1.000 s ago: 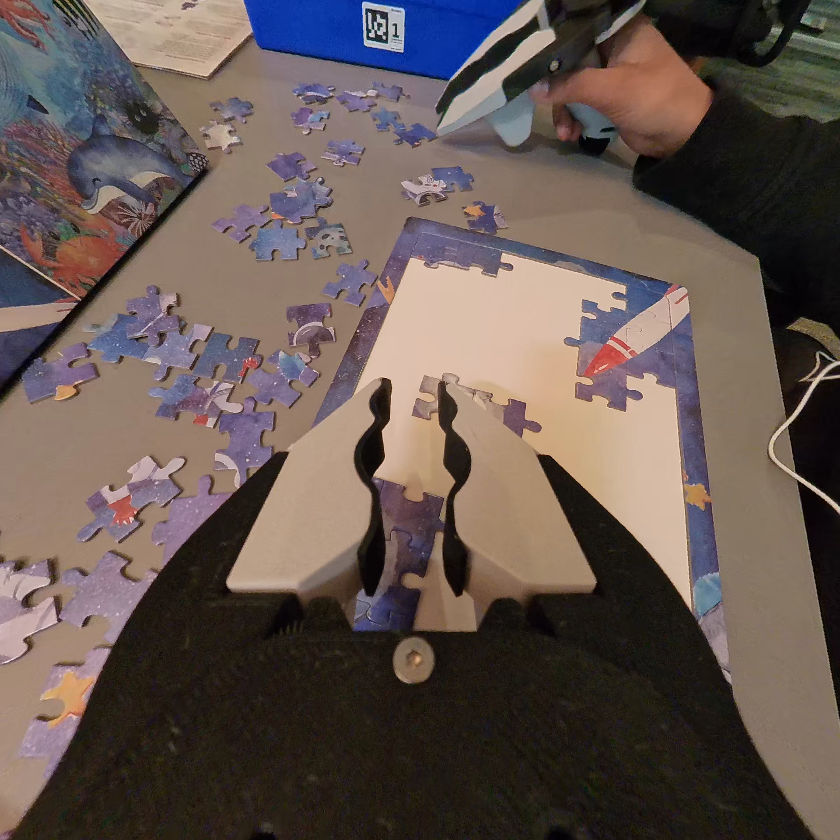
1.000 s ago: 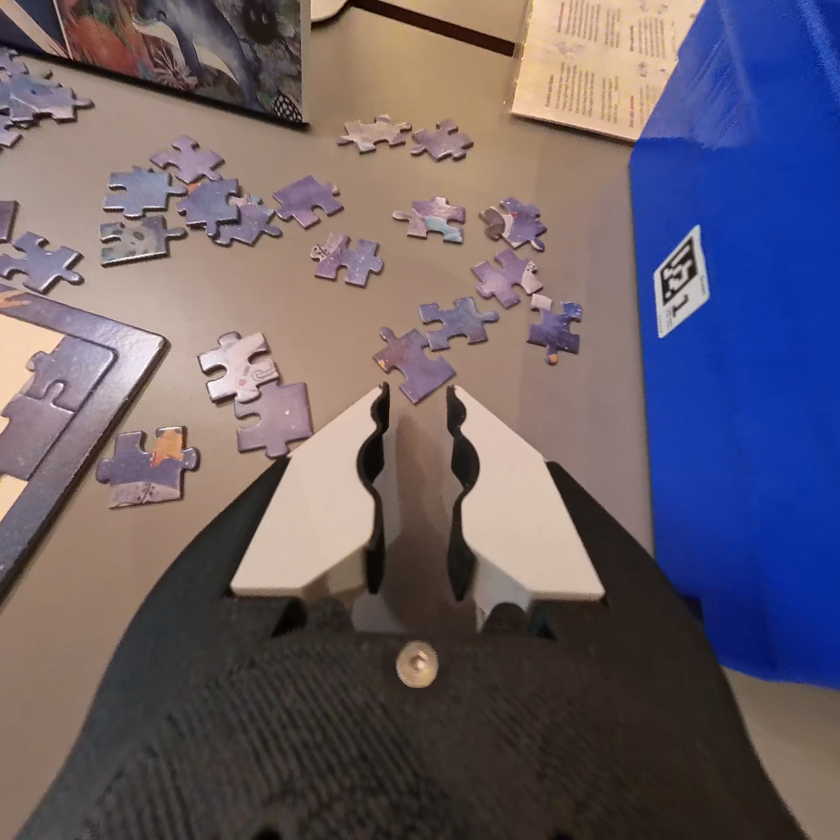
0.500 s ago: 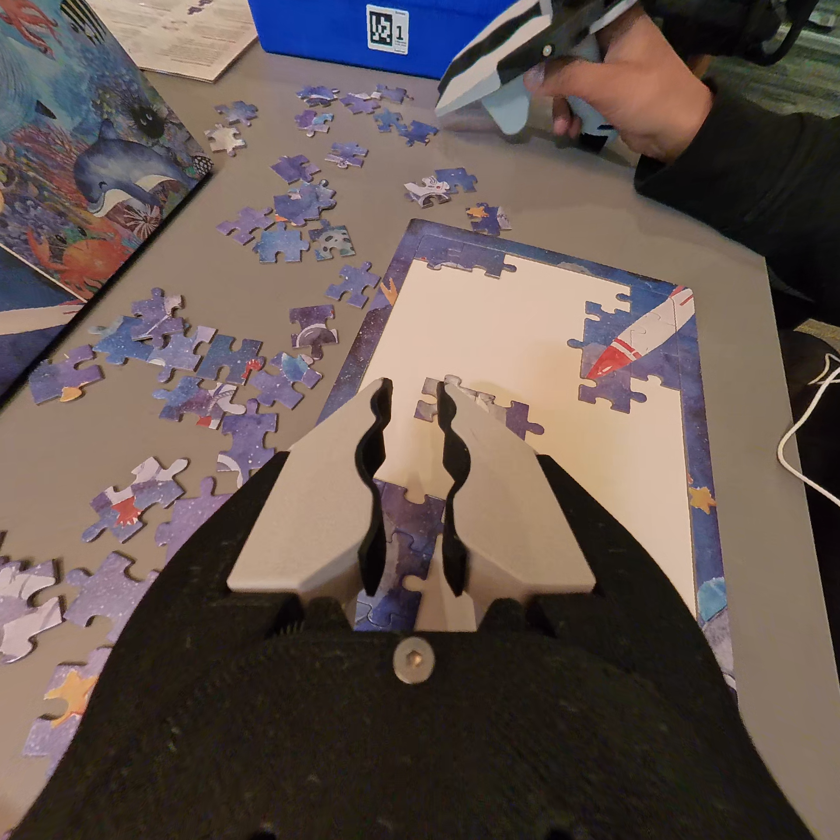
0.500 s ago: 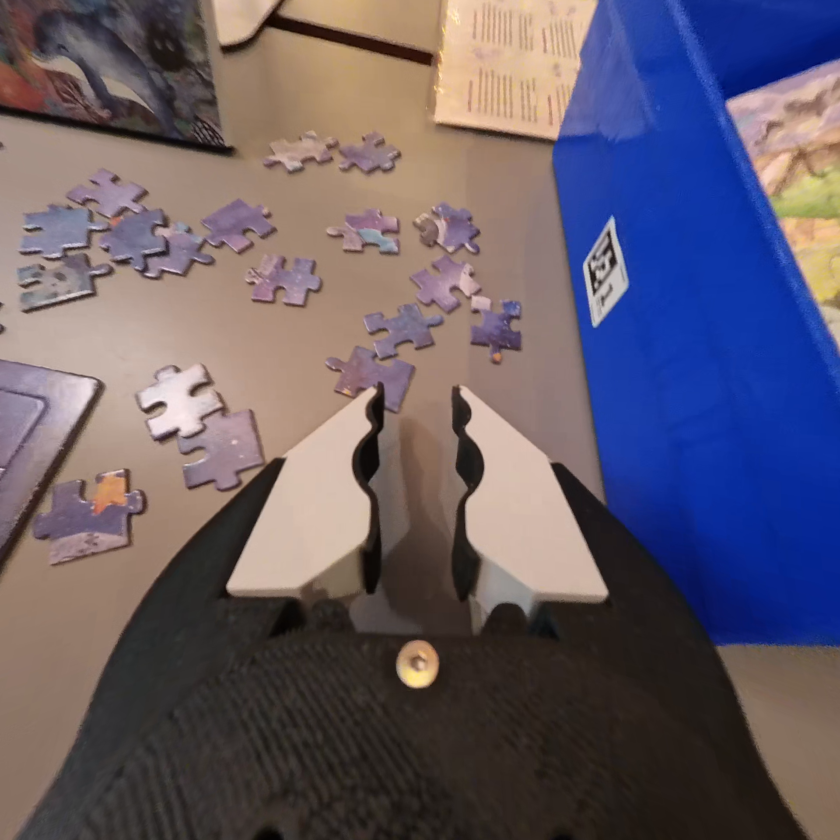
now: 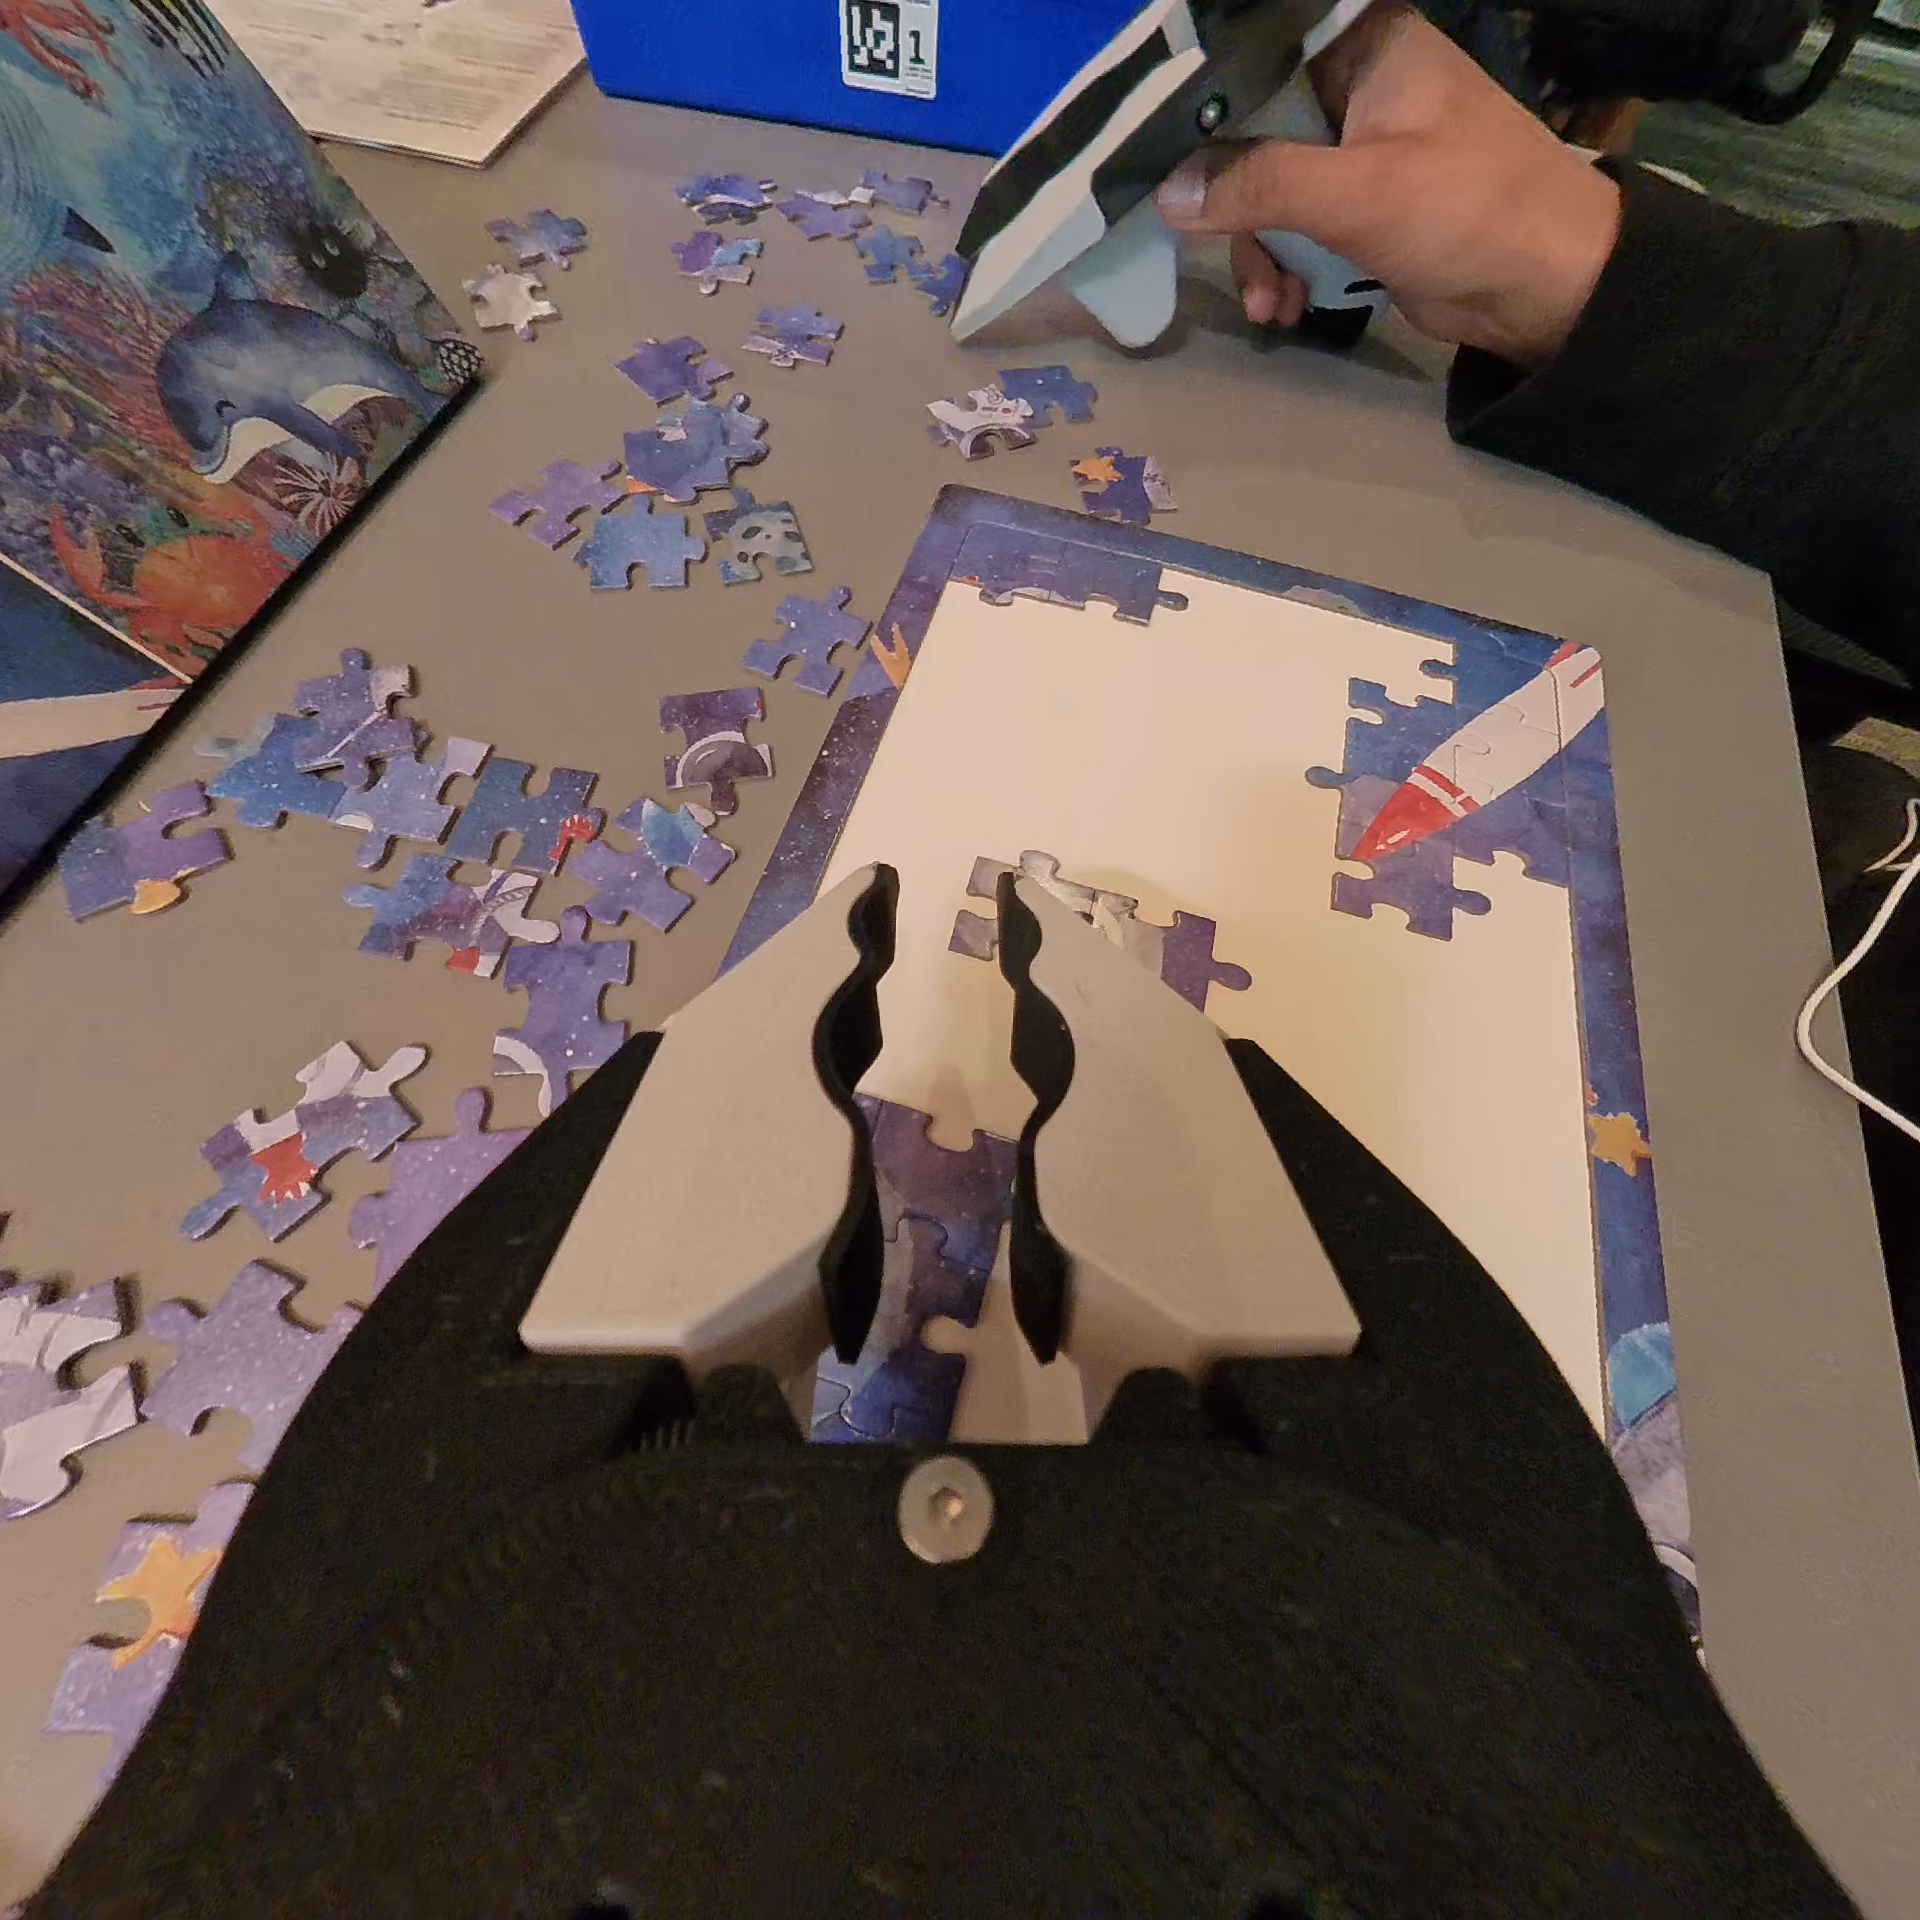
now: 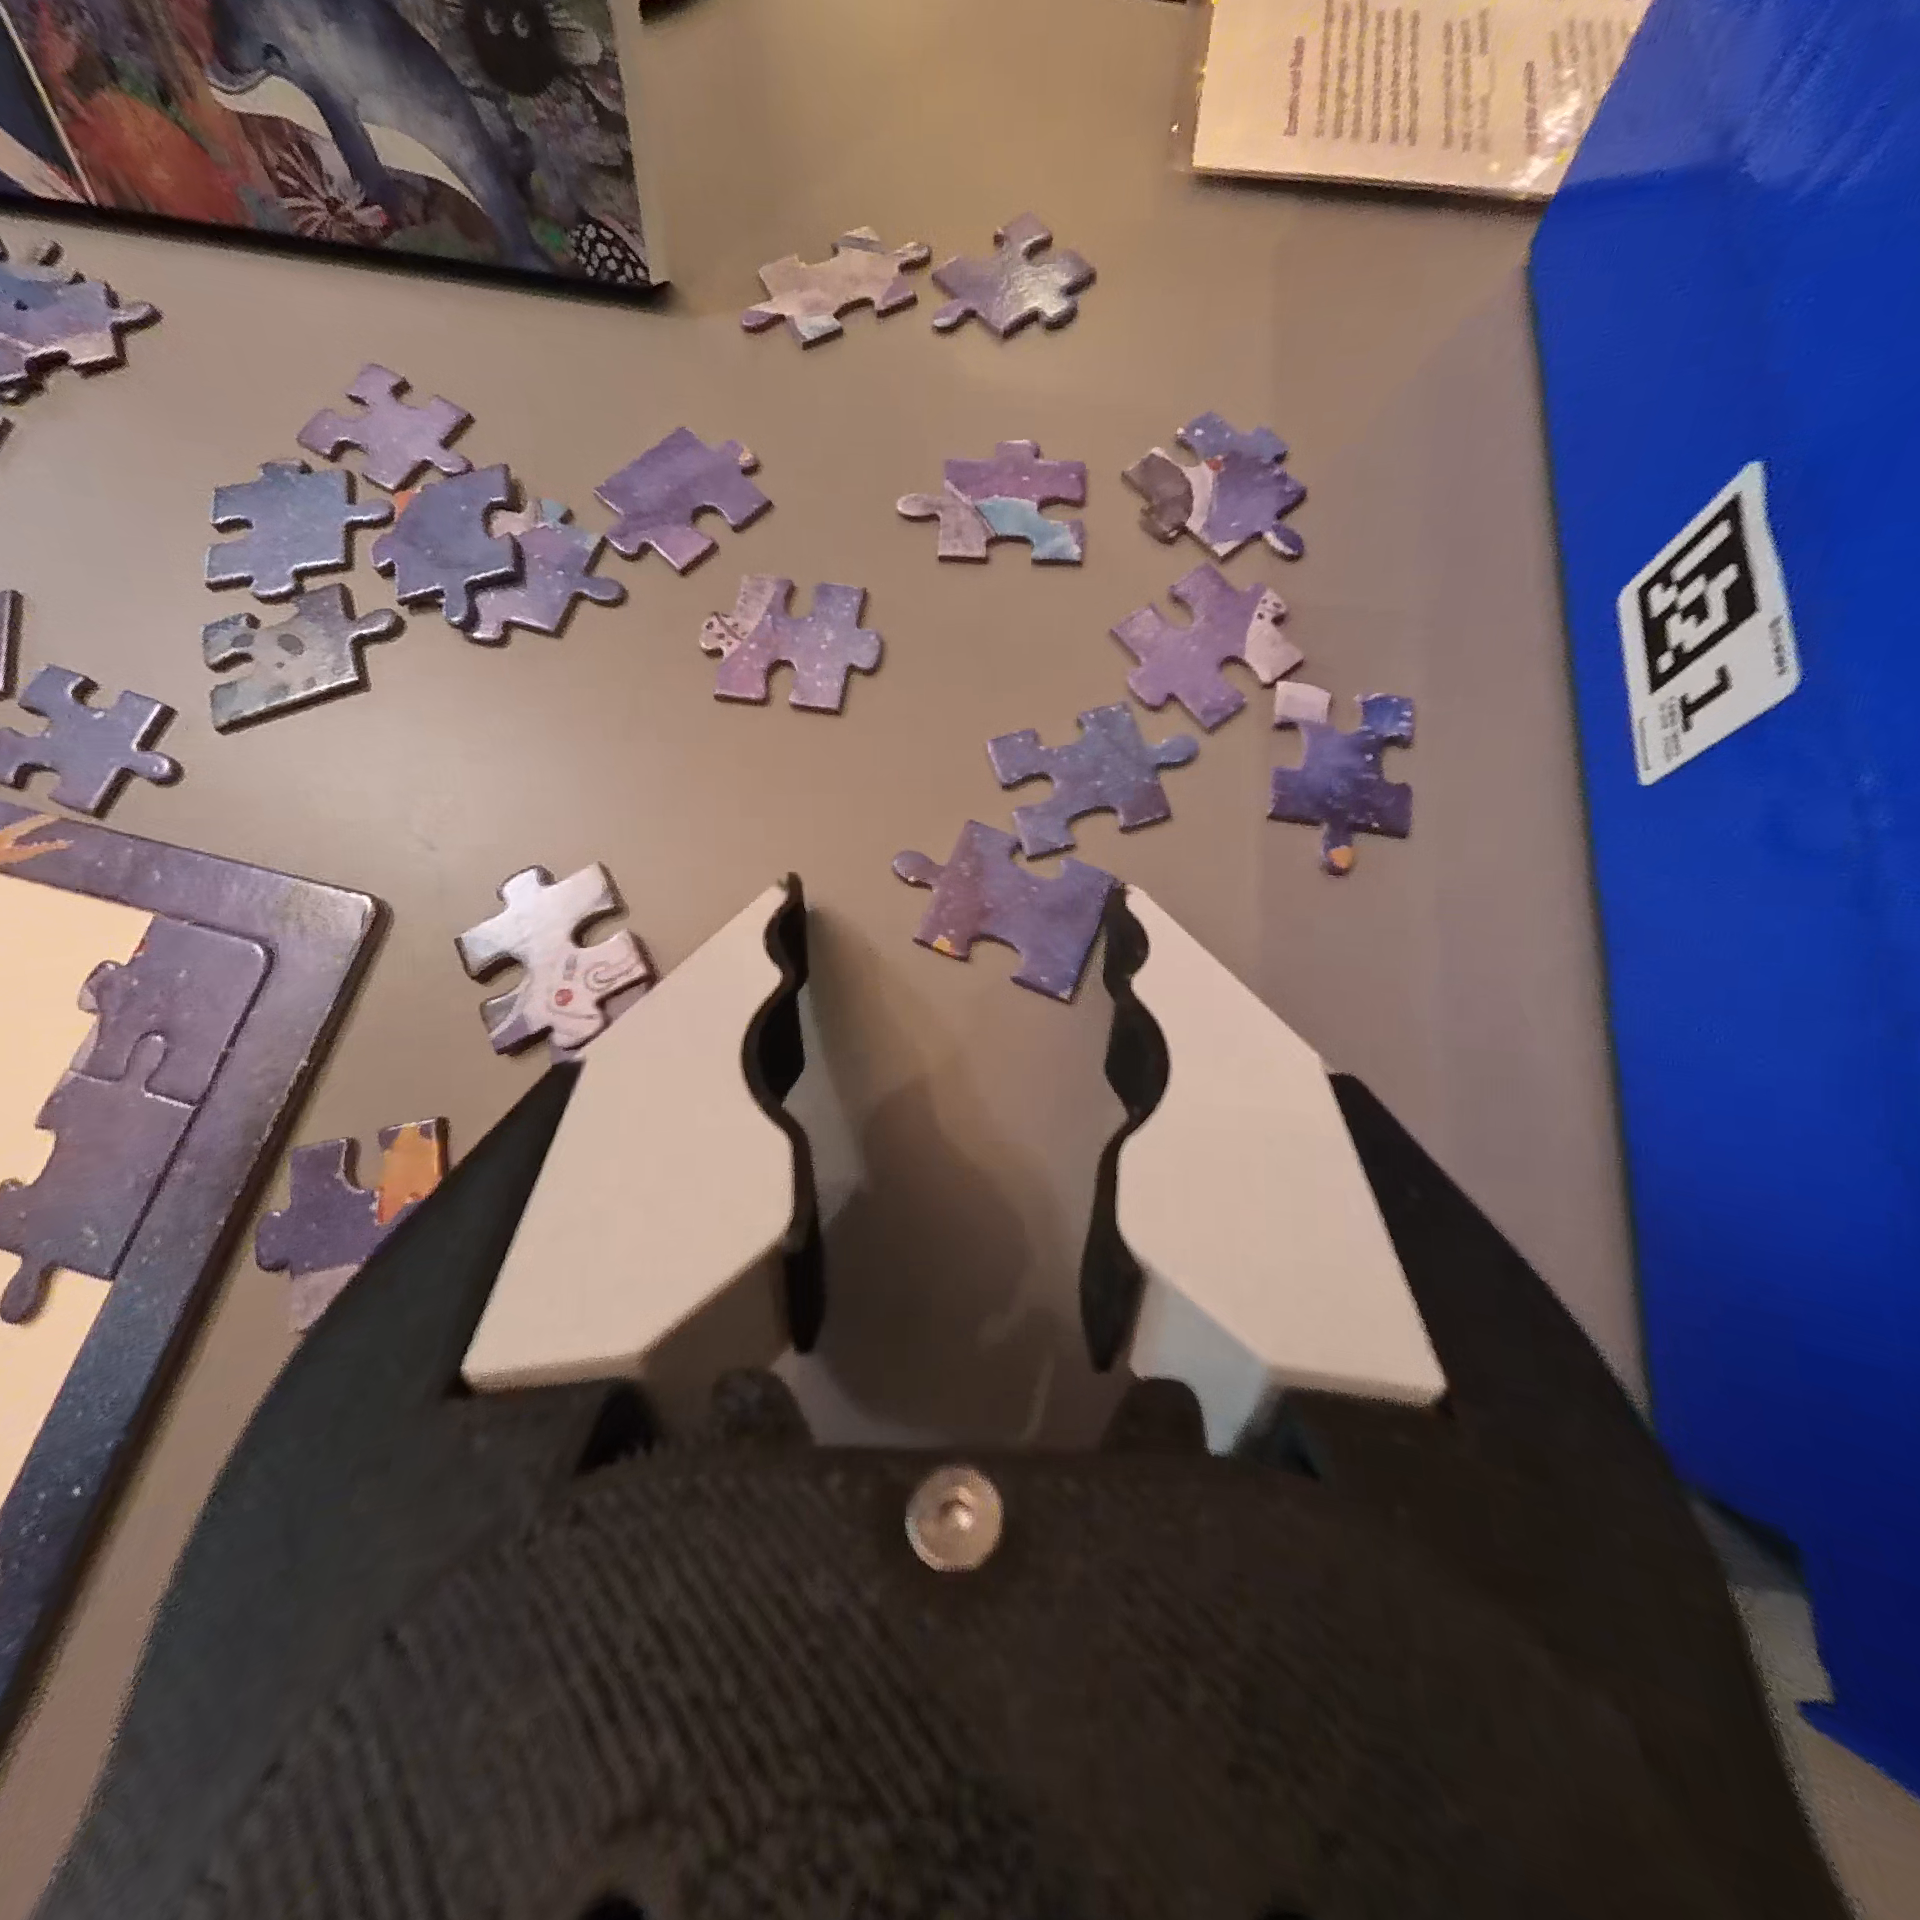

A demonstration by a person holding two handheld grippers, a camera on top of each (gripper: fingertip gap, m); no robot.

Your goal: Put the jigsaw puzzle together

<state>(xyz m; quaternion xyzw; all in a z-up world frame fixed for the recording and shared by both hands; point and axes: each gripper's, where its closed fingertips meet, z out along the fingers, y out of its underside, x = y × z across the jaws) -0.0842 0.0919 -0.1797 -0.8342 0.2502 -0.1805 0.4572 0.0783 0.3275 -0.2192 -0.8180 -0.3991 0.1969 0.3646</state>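
Note:
My left gripper hovers over the puzzle tray, open by a narrow gap with nothing between its fingers. A small joined group of purple and grey pieces lies on the cream board just past its right fingertip. A finished rocket section sits in the tray's right side. My right gripper is wide open and empty, low over the grey table. A purple piece lies flat at its right fingertip, between the tips. A whitish piece lies left of it. The right gripper also shows in the left wrist view, held by a hand.
Several loose purple pieces are scattered on the table. A blue bin stands close on the right. A puzzle box with a dolphin picture lies at the left, a printed sheet at the back. A white cable hangs at the table's right edge. Some 30 cm of space lies between my two pairs of fingers.
My right gripper's jaws have opened wide and it has moved lower and closer to the purple piece. My left gripper has barely moved.

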